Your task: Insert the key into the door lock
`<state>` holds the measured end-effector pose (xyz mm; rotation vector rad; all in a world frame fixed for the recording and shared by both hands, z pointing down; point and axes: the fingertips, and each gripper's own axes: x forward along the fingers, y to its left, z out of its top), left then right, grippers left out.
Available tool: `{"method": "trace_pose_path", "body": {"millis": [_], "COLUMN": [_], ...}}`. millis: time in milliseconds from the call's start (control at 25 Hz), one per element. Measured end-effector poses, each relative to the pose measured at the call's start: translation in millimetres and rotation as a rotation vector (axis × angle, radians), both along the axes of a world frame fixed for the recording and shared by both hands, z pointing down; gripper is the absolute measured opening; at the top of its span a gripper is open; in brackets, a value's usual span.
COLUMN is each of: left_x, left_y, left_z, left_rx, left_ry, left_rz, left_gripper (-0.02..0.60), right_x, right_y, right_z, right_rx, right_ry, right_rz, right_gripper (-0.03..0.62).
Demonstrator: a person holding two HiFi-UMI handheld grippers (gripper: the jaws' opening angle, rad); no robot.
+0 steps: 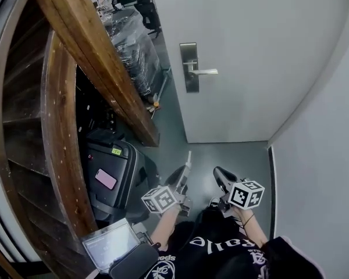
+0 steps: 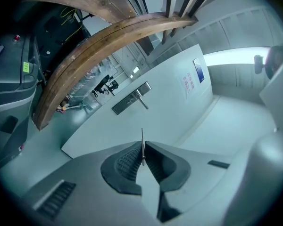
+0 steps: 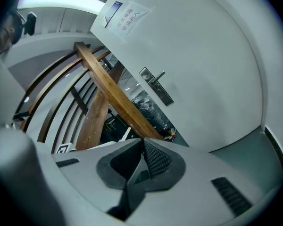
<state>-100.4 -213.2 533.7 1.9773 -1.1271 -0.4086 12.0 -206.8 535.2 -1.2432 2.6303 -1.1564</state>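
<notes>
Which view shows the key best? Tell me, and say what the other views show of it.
The left gripper view: the key stands close and edge-on, pinched in the shut left claw. The head view shows only a small pale sliver beyond that claw. The right gripper view doesn't show it.

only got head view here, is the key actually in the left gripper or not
observer: yes, the left gripper view shows the left gripper shut on the key, with the thin blade sticking out forward.
operator: and the right one
observer: the right gripper has its jaws together with nothing between them.
operator: where's the key aimed
observer: at the door; in the left gripper view its tip lines up just below the handle.
</notes>
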Motion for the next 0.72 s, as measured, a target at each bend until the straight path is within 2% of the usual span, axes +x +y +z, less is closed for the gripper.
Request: {"method": "trace_pose_path", "body": {"millis": [160,280,360,440,600,720], "left_x": [19.1,33.6,40.0,41.0,36.2,31.2], "left_y": [-38.2,-61.8,-78.8,-99.0,-141.4,-174.2], "left_z": [-2.5,-2.6,-3.4,-3.5,-5.8,-6.8], "left_rx": [0.014,-0.002,-0.007,-0.009,-0.011,-0.007], "left_ry": [0.008,0.086,0.113,0.125,0.198,0.203], "left_rz": [-0.046,-0.059,-0.062,-0.076,-0.111,-0.108], "left_gripper": [0.023,0.023,0.023,0.023,0.023,0.023], "right_x": [20.2,34.0,40.3,44.4,46.8,42.8], "right_y": [-32.1,-51.4,-63.2,-74.2,-91.2,-105.4], "right_z": [0.2,5.1,6.5,7.3,8.8,8.3], "right_rx": [0.004,-0.006,-0.011,-0.014,-0.018,-0.010], "right_ry": [-0.009,-0.017,-0.026,-0.033,-0.037,-0.035], "right_rz": [-0.053,-0.070,-0.076,-0.081,-0.090,-0.093], "right_gripper": [0.032,0.032,0.032,0.032,0.032,0.032]}}
